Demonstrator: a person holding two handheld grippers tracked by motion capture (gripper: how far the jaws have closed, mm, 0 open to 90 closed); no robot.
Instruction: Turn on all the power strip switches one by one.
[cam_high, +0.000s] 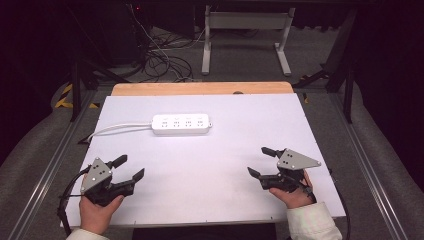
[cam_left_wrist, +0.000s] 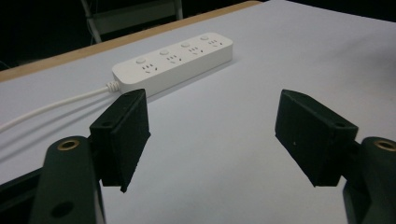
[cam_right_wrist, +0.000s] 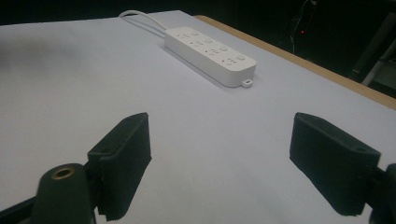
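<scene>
Dark floor and tangled cables fill the background of the high view, along with a white frame (cam_high: 245, 30) standing beyond the far edge; neither gripper view gives me that much of the room. On my side sits the white worktop (cam_high: 210, 170), with a strip of bare wood (cam_high: 200, 88) along its far edge. From above I see the power strip (cam_high: 181, 124) lying flat toward the far left of the worktop, its white cord (cam_high: 120, 128) trailing off to the left. My left tongs (cam_high: 131, 167) rest low at the near left, my right tongs (cam_high: 261, 161) at the near right, both well apart from the strip and each held in a hand (cam_high: 97, 212).

Through the left gripper view I can make out four sockets, each with a round button, on the power strip (cam_left_wrist: 175, 60), which the high view blurs. My left tongs (cam_left_wrist: 212, 135) stand wide with nothing between them. From the right gripper view I catch a small loop tab (cam_right_wrist: 247, 83) at the strip's end. My right tongs (cam_right_wrist: 219, 163) stand wide too, holding nothing.
</scene>
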